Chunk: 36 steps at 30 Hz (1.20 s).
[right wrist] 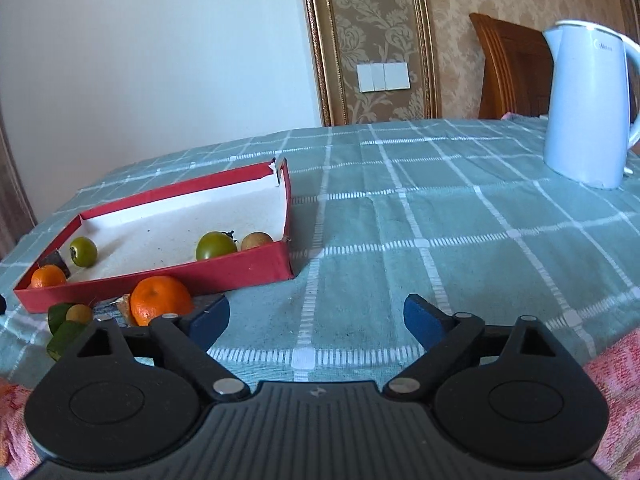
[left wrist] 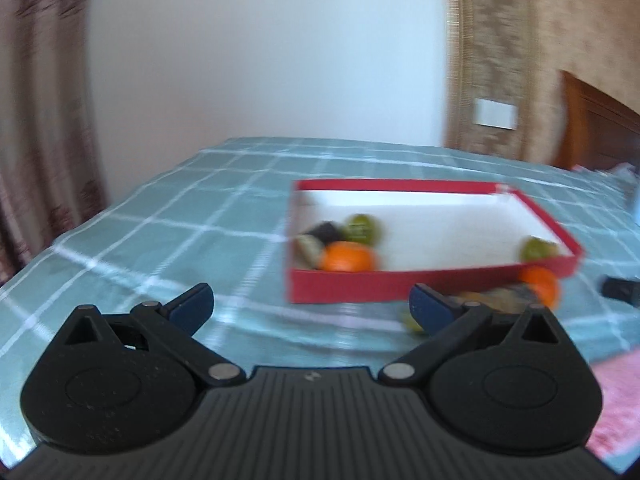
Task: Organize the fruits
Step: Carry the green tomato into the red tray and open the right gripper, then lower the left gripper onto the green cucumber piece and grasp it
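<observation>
Where the checked tablecloth (right wrist: 440, 216) spreads — kettle (right wrist: 586, 104), papered wall (right wrist: 380, 12)

Soft, even daylight is seen in both views. The left wrist view is smeared by motion blur, the red box (left wrist: 432, 286) included; the right wrist view is sharp. Fisheye bending and dark corners are seen at the edges.

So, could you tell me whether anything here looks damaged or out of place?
The red box has a split far corner, its walls gaping apart. An orange and small green pieces lie outside it on the tablecloth.
</observation>
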Each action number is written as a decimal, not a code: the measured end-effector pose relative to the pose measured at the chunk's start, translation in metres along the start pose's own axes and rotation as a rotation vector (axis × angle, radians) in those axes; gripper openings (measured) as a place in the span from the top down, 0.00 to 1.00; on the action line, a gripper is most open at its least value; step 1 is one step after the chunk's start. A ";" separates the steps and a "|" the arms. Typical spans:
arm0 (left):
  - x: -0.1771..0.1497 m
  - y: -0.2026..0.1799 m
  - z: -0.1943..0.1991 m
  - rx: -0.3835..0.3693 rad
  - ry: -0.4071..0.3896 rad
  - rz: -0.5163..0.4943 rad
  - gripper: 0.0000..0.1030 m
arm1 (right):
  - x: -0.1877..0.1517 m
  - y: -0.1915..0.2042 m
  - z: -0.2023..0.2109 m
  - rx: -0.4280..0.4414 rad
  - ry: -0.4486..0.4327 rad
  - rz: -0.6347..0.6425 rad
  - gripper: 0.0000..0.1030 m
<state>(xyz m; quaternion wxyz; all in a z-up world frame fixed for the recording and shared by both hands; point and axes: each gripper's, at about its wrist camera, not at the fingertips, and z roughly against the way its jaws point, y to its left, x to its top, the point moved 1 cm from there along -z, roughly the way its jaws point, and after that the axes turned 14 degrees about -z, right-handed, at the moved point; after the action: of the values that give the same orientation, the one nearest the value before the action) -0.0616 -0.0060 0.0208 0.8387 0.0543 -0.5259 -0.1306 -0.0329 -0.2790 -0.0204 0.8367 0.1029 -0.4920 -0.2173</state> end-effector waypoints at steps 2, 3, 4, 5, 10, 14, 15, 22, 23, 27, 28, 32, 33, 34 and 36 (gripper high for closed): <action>0.002 -0.016 0.004 -0.029 -0.012 -0.044 0.00 | -0.001 -0.004 0.003 0.005 -0.003 -0.021 0.08; 0.002 -0.024 0.006 -0.039 -0.013 -0.062 0.00 | 0.000 -0.006 0.003 0.010 -0.004 -0.032 0.08; 0.002 -0.032 0.007 -0.050 -0.013 -0.080 0.00 | 0.000 -0.007 0.003 0.014 -0.005 -0.040 0.08; 0.003 -0.039 0.008 -0.060 -0.013 -0.090 0.00 | 0.001 -0.008 0.004 0.018 -0.008 -0.049 0.08; 0.003 -0.066 0.004 -0.085 0.001 -0.137 0.00 | 0.001 -0.012 0.006 0.039 -0.017 -0.076 0.08; 0.003 -0.079 -0.003 -0.085 0.012 -0.155 0.07 | 0.002 -0.017 0.006 0.054 -0.017 -0.105 0.08; 0.002 -0.081 -0.005 -0.092 0.021 -0.159 0.13 | 0.002 -0.018 0.006 0.058 -0.016 -0.111 0.08; 0.001 -0.088 -0.020 -0.101 0.070 -0.140 0.32 | 0.003 -0.021 0.006 0.077 -0.017 -0.128 0.08; 0.001 -0.087 -0.021 -0.107 0.077 -0.135 0.34 | 0.003 -0.021 0.007 0.080 -0.017 -0.130 0.08; 0.000 -0.088 -0.025 -0.157 0.096 -0.120 0.52 | 0.003 -0.023 0.006 0.088 -0.015 -0.139 0.08; 0.000 -0.090 -0.025 -0.160 0.093 -0.127 0.56 | 0.004 -0.023 0.006 0.091 -0.014 -0.141 0.08; 0.002 -0.092 -0.023 -0.202 0.094 -0.123 0.72 | 0.003 -0.025 0.006 0.096 -0.014 -0.154 0.08; 0.002 -0.092 -0.022 -0.199 0.095 -0.123 0.72 | 0.004 -0.025 0.006 0.097 -0.014 -0.156 0.08; 0.002 -0.093 -0.021 -0.200 0.094 -0.126 0.72 | 0.004 -0.025 0.006 0.098 -0.014 -0.159 0.08; 0.002 -0.092 -0.020 -0.203 0.091 -0.131 0.72 | 0.004 -0.026 0.006 0.100 -0.015 -0.164 0.08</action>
<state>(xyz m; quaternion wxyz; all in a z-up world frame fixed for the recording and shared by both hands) -0.0581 -0.0959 -0.0071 0.8527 0.0091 -0.4665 -0.2350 -0.0435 -0.3034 -0.0243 0.8063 0.1829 -0.4982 -0.2612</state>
